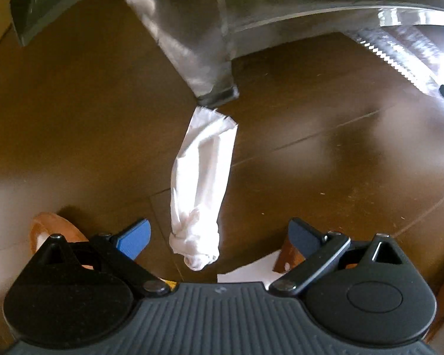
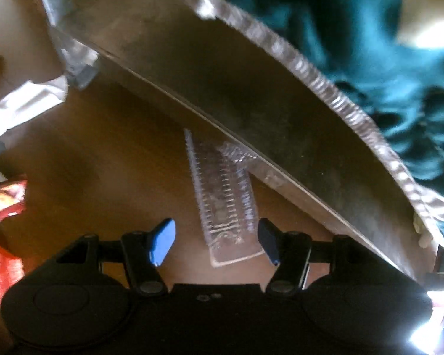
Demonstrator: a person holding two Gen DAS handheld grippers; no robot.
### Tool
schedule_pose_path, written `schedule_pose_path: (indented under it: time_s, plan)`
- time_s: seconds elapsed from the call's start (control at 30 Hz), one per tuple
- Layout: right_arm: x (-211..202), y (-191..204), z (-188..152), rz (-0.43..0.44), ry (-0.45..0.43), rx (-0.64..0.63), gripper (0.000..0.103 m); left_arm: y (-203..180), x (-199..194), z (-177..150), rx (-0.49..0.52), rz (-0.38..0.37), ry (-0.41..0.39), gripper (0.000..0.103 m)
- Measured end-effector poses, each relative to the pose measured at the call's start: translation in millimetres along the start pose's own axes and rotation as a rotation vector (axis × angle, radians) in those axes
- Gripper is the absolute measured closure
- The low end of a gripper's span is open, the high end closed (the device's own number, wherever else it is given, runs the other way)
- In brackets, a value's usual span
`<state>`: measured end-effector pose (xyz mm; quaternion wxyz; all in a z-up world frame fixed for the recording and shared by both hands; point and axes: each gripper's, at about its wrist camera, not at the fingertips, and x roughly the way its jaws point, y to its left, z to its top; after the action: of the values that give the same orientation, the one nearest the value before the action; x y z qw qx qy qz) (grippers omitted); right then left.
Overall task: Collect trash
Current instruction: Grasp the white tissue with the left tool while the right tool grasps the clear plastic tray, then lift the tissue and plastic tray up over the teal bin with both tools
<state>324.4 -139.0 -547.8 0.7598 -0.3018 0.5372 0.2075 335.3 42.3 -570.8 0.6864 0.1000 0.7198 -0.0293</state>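
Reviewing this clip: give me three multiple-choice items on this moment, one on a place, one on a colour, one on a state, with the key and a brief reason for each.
1. Where does the white crumpled tissue lie?
A. On the brown floor, by the foot of a metal leg
B. Inside a bin
C. Between closed pads

2. What colour are the pads of the right gripper?
A. Red
B. Blue
C. Green

3. How does the left gripper stand?
A. Shut on the tissue
B. Shut, empty
C. Open

Key: 1 A, the tissue stretches across the floor from the leg's foot. 2 B, both pads show blue. 3 C, its pads stand apart, either side of the tissue's near end.
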Motion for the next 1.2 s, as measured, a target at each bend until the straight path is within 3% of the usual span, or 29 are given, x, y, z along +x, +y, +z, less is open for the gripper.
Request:
schedule_pose_path:
  time_s: [0.27, 0.43, 0.6, 0.67, 0.73, 0.77, 0.93, 1.2]
  plan:
    - [25.0, -10.4, -3.2, -0.055, -0.007, 0.015, 0.041, 11.1, 28.7, 5.7, -0.059, -0.004, 0.023, 0.005]
    - [36.9, -2.2, -8.7, -0.048, 0.026, -0.029, 0.041, 13.2, 43.2, 7.3, -0.077, -0.016, 0.061, 0.030]
    - [37.4, 12.8, -17.2, -0.046, 0.034, -0.089, 0.044, 19.9, 48.1, 9.4, -0.079, -0.051, 0.060, 0.045]
    - [38.7, 16.2, -16.9, -0.039, 0.035, -0.107, 0.049, 18.4, 46.4, 9.3, -0.077, -0.074, 0.055, 0.066]
    - [40.6, 21.8, -18.4, -0.033, 0.061, -0.109, 0.091, 14.2, 45.3, 9.8, -0.068, -0.080, 0.058, 0.074]
    - [42.5, 25.0, -18.5, -0.027, 0.078, -0.098, 0.097, 12.4, 45.0, 10.2, -0.062, -0.076, 0.057, 0.077]
    - [37.2, 24.9, -19.7, -0.029, 0.087, -0.072, 0.102, 4.7, 40.1, 9.8, -0.036, -0.078, 0.051, 0.086]
    - [2.2, 30.2, -24.5, 0.089, 0.171, 0.085, 0.103, -9.6, 19.4, 11.4, -0.071, -0.084, 0.118, 0.087]
